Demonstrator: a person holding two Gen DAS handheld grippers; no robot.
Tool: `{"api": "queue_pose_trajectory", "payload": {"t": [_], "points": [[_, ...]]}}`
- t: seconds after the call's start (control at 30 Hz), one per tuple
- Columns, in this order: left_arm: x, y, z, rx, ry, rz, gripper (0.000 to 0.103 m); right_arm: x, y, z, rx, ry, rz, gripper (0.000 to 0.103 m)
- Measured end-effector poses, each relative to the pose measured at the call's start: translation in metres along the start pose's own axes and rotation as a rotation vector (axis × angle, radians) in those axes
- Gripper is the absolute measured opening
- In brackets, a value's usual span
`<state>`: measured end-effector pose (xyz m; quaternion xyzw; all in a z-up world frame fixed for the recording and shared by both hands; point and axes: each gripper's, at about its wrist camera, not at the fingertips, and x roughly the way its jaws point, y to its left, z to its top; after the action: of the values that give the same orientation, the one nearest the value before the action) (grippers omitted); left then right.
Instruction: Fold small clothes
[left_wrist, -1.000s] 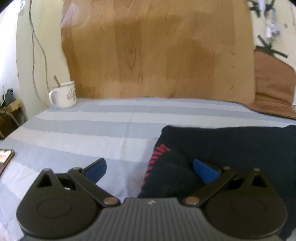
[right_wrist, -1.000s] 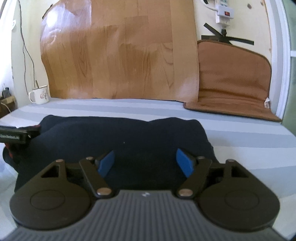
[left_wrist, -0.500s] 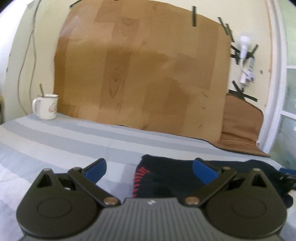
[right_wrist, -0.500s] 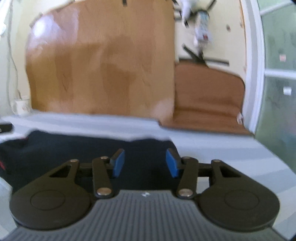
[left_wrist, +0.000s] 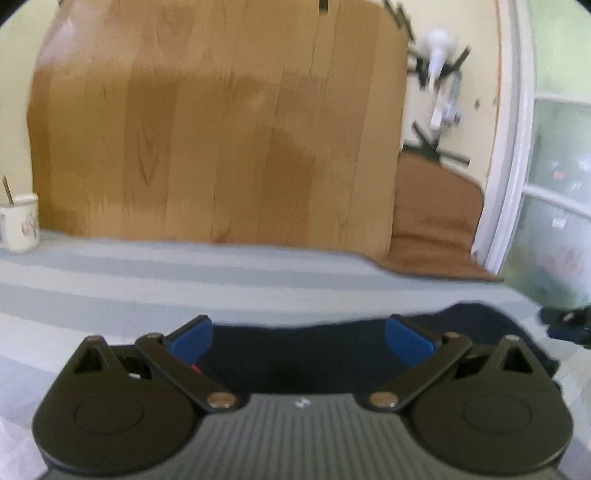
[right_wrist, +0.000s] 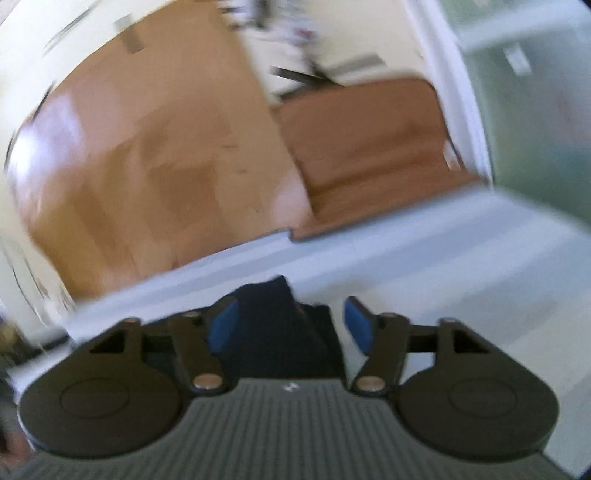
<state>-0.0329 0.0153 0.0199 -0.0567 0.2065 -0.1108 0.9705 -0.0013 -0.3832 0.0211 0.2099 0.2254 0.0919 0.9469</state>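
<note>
A dark navy garment (left_wrist: 295, 354) lies on the striped sheet (left_wrist: 110, 291), with a bit of red trim (left_wrist: 194, 367) by the left pad. My left gripper (left_wrist: 299, 338) hovers over its far edge, open wide, the cloth below the pads and not pinched. In the right wrist view, which is tilted and blurred, a raised corner of the garment (right_wrist: 273, 325) stands between the pads of my right gripper (right_wrist: 290, 325). Its jaws are opening; the right fingertip (right_wrist: 356, 326) stands apart from the cloth. Part of the right gripper (left_wrist: 569, 321) shows at the left view's right edge.
A white mug (left_wrist: 20, 225) with a spoon stands at the far left of the bed. A wooden board (left_wrist: 221, 129) leans on the wall behind, and a brown mat (left_wrist: 432, 221) rests beside it. A window frame (left_wrist: 506, 184) closes the right side.
The left view swung right and tilted up, so the garment sits lower in it. The right gripper narrowed, then widened, rolled sideways and moved to the garment's corner.
</note>
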Motion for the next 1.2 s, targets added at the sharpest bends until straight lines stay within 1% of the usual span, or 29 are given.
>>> {"api": "queue_pose_trajectory", "payload": {"t": [0.03,0.1,0.17,0.2,0.27,0.3,0.33,0.37,0.4,0.43,0.47,0.5,0.53,0.57,0.63,0.7,0.77,0.8,0.9,1.0,1.03,1.07,1.1,1.13,1.17,1.2], "points": [[0.008,0.001,-0.003,-0.008,0.034,-0.002,0.103,0.002,-0.015,0.002,0.088,0.043,0.033,0.074],[0.028,0.002,-0.008,-0.001,0.138,0.029,0.103,0.005,-0.040,-0.002,0.249,0.111,0.101,0.075],[0.028,0.001,-0.008,0.017,0.137,0.036,0.103,0.011,-0.056,-0.011,0.362,0.175,0.164,0.076],[0.029,-0.001,-0.009,0.026,0.143,0.043,0.103,0.015,-0.058,-0.016,0.384,0.207,0.184,0.074],[0.029,-0.004,-0.010,0.041,0.145,0.057,0.103,0.017,-0.044,-0.015,0.308,0.222,0.168,0.074],[0.028,-0.004,-0.010,0.041,0.144,0.058,0.103,0.021,-0.035,-0.017,0.290,0.233,0.171,0.071],[0.027,-0.002,-0.010,0.036,0.142,0.054,0.103,0.026,-0.028,-0.020,0.286,0.241,0.176,0.065],[0.025,-0.001,-0.010,0.028,0.139,0.046,0.103,0.029,-0.019,-0.021,0.265,0.245,0.161,0.052],[0.023,0.001,-0.010,0.019,0.138,0.034,0.103,0.036,-0.009,-0.022,0.250,0.273,0.127,0.030],[0.020,0.005,-0.008,0.003,0.141,0.013,0.103,0.038,-0.005,-0.020,0.260,0.280,0.112,0.027],[0.015,0.010,-0.006,-0.017,0.141,-0.007,0.103,0.036,0.000,-0.016,0.258,0.266,0.121,0.025],[0.011,0.015,-0.001,-0.048,0.133,-0.028,0.103,0.030,0.011,-0.008,0.239,0.245,0.154,0.024],[0.001,0.026,0.003,-0.100,0.111,-0.047,0.103,0.024,0.024,-0.001,0.205,0.222,0.175,0.024],[-0.006,0.035,0.007,-0.140,0.090,-0.052,0.103,0.018,0.040,0.005,0.150,0.201,0.190,0.024],[-0.022,0.059,0.016,-0.219,0.052,-0.039,0.103,0.010,0.084,0.015,0.012,0.171,0.225,0.024],[-0.035,0.081,0.023,-0.284,0.023,-0.021,0.103,0.009,0.130,0.013,-0.129,0.162,0.273,0.024],[-0.050,0.104,0.026,-0.343,-0.013,-0.002,0.103,0.017,0.176,-0.001,-0.252,0.183,0.329,0.024],[-0.056,0.112,0.026,-0.361,-0.028,0.009,0.103,0.026,0.199,-0.013,-0.305,0.208,0.361,0.024],[-0.068,0.130,0.024,-0.382,-0.052,0.053,0.103,0.058,0.245,-0.051,-0.416,0.295,0.405,0.024],[-0.068,0.139,0.021,-0.401,-0.038,0.058,0.103,0.095,0.269,-0.090,-0.466,0.397,0.424,0.024],[-0.064,0.138,0.022,-0.404,-0.031,0.049,0.103,0.103,0.272,-0.093,-0.481,0.393,0.443,0.024],[-0.061,0.137,0.023,-0.402,-0.026,0.040,0.103,0.100,0.278,-0.099,-0.527,0.371,0.441,0.025],[-0.057,0.135,0.025,-0.400,-0.023,0.029,0.103,0.095,0.282,-0.103,-0.570,0.357,0.436,0.029],[-0.054,0.132,0.028,-0.396,-0.020,0.010,0.103,0.088,0.284,-0.104,-0.603,0.351,0.441,0.036],[-0.048,0.127,0.031,-0.387,-0.017,-0.009,0.103,0.087,0.284,-0.104,-0.625,0.353,0.463,0.041],[-0.045,0.120,0.033,-0.371,-0.014,-0.030,0.103,0.083,0.281,-0.103,-0.624,0.360,0.497,0.049]]}}
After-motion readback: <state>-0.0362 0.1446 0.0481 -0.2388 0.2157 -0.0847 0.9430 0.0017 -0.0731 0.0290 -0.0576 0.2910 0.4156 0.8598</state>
